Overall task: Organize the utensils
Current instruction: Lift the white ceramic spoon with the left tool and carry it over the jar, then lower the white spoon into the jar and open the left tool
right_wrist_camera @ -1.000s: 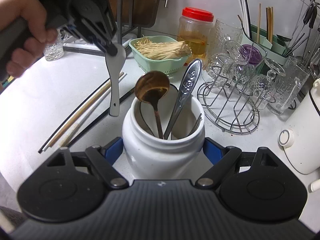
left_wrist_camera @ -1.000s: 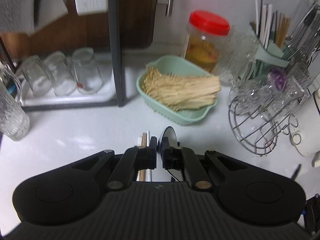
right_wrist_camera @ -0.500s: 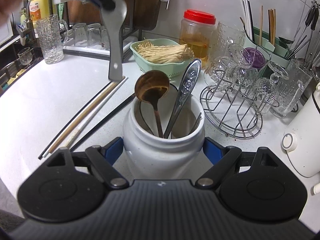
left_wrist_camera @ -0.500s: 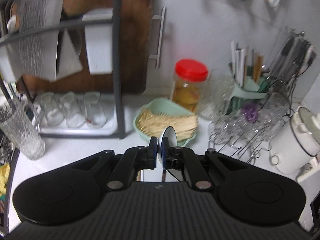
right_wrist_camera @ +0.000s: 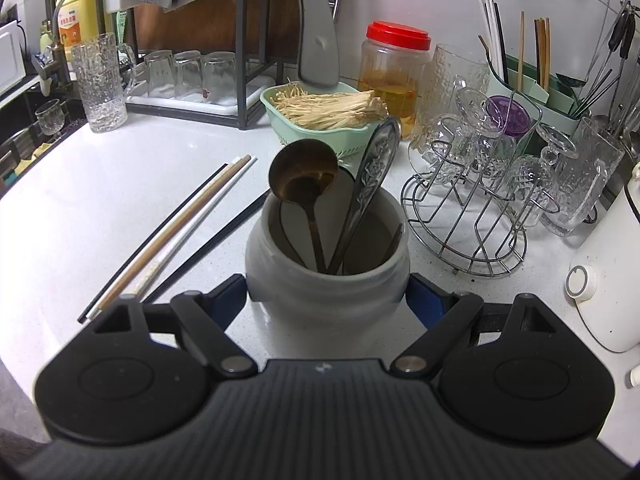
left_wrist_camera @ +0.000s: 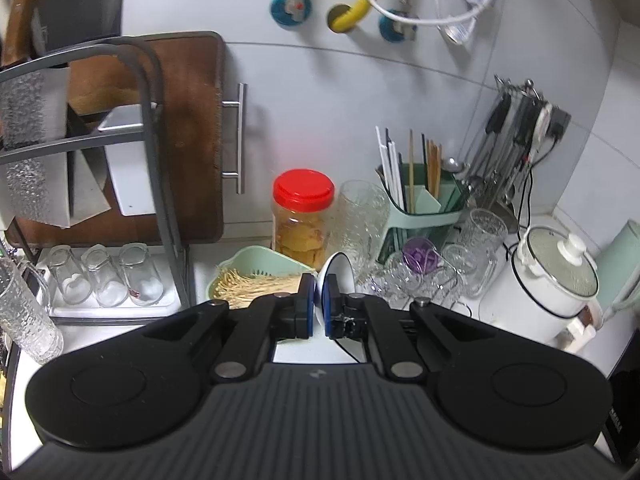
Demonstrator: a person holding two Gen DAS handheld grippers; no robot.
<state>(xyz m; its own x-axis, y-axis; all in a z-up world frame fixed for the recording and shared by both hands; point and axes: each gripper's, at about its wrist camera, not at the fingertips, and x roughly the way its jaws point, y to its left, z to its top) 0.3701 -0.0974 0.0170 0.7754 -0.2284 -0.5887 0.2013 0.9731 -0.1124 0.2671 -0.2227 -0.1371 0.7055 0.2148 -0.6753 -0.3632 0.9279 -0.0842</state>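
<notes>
At the centre of the left wrist view, the left gripper (left_wrist_camera: 319,305) is clamped on a white ceramic spoon (left_wrist_camera: 336,276). In the right wrist view, the spoon's handle hangs at upper centre, above the white jar (right_wrist_camera: 326,280) of spoons that the right gripper (right_wrist_camera: 327,300) clasps on the desk (right_wrist_camera: 100,200). Chopsticks (right_wrist_camera: 180,224) lie left of the jar.

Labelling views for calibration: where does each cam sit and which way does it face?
Left wrist: on the left tongs, raised above the counter, facing the back wall; its own fingers pinch a white spoon.
Right wrist: on the right tongs, low, angled down at the white jar clamped between its fingers; the spoon handle hangs at top.
Shared: red-lid jar, green basket, glass rack.
</notes>
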